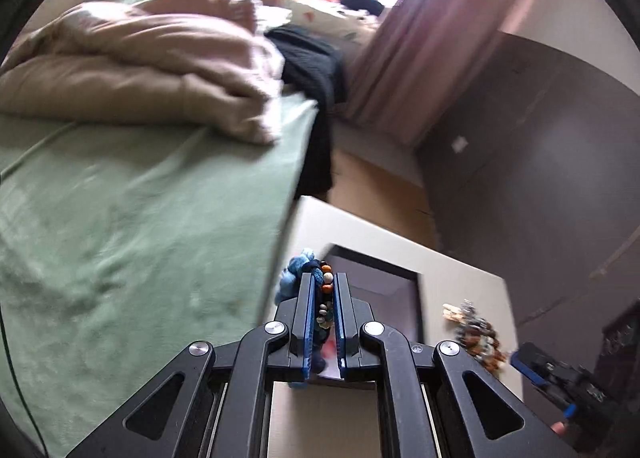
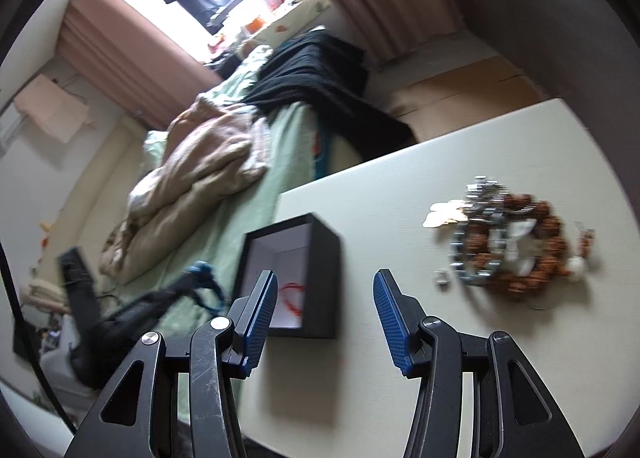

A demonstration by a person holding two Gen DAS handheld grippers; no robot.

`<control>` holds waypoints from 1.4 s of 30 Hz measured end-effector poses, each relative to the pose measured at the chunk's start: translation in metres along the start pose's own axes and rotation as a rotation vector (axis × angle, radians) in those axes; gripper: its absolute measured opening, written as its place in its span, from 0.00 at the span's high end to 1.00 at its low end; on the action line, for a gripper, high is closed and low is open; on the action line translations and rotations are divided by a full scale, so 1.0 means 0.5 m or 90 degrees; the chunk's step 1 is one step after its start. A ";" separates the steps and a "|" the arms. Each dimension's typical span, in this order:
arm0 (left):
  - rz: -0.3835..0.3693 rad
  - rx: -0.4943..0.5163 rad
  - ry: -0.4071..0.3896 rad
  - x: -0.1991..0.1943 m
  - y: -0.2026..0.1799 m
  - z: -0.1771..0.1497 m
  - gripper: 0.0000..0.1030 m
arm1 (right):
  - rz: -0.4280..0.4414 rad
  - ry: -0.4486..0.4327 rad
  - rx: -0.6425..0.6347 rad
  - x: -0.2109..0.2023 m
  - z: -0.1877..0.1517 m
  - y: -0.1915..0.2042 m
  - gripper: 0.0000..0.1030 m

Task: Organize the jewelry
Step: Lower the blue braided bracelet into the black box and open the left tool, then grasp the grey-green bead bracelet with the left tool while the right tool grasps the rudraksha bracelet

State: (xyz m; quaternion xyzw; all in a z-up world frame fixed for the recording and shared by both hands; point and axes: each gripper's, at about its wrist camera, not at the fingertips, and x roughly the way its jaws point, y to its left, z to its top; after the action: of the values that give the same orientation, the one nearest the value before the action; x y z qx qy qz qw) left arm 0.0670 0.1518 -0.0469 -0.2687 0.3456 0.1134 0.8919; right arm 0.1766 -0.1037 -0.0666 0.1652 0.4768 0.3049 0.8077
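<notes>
A: Left gripper [image 1: 324, 286]?
B: Clamped on a beaded bracelet [image 1: 325, 300] with a blue tassel, above the table [image 1: 452, 270] edge, near the black box [image 2: 320, 254]
A: Right gripper [image 2: 325, 282]?
B: Half open, empty, over the table; jewelry pile [image 2: 512, 242] lies to its right, red cord [image 2: 291, 296] inside the box

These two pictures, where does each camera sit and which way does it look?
Left wrist view: sits on the left gripper, looking forward and down along its fingers, shut on a beaded bracelet, over the black box and bed.
Right wrist view: sits on the right gripper, jaws open and empty, facing the table and jewelry pile.
Shared: box, table, pile, bed; each shows the other gripper.
</notes>
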 end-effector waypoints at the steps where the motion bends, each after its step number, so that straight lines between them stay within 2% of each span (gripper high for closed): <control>1: -0.008 0.010 0.001 0.004 -0.016 -0.004 0.91 | -0.008 -0.001 0.007 -0.007 0.002 -0.015 0.50; 6: -0.036 0.027 -0.023 0.006 -0.057 -0.008 0.91 | -0.039 -0.019 0.064 -0.046 0.010 -0.090 0.50; 9: -0.046 0.033 -0.039 0.006 -0.072 -0.006 0.91 | -0.038 -0.029 0.099 -0.067 0.011 -0.127 0.50; 12: -0.049 0.035 -0.015 0.027 -0.085 -0.006 0.89 | -0.036 -0.031 0.113 -0.082 0.011 -0.149 0.50; 14: -0.065 0.025 0.011 0.043 -0.092 -0.007 0.76 | -0.040 -0.033 0.115 -0.089 0.013 -0.157 0.50; 16: -0.076 0.025 0.009 0.049 -0.105 -0.012 0.26 | -0.040 -0.033 0.115 -0.094 0.015 -0.163 0.50; 18: -0.064 0.035 -0.025 0.041 -0.121 -0.018 0.13 | -0.040 -0.031 0.120 -0.098 0.018 -0.172 0.50; 21: -0.079 0.062 -0.024 0.045 -0.156 -0.027 0.13 | -0.046 -0.033 0.148 -0.103 0.020 -0.194 0.30; 26: -0.107 0.114 -0.008 0.067 -0.226 -0.060 0.16 | -0.068 -0.046 0.181 -0.121 0.025 -0.224 0.30; 28: -0.115 0.137 0.000 0.074 -0.252 -0.073 0.29 | -0.087 -0.041 0.197 -0.123 0.025 -0.239 0.30; 34: -0.124 0.205 0.049 0.122 -0.326 -0.118 0.49 | -0.118 -0.027 0.250 -0.126 0.022 -0.285 0.30; 37: -0.124 0.234 0.069 0.143 -0.356 -0.139 0.56 | -0.120 -0.022 0.279 -0.128 0.020 -0.307 0.30; 42: -0.094 0.299 0.103 0.192 -0.396 -0.180 0.63 | -0.112 -0.027 0.322 -0.138 0.019 -0.339 0.30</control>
State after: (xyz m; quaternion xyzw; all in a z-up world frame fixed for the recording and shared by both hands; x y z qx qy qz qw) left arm 0.1647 -0.0611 -0.0881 -0.0870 0.4123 -0.0568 0.9051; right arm 0.2169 -0.2771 -0.1101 0.3258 0.5331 0.1011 0.7742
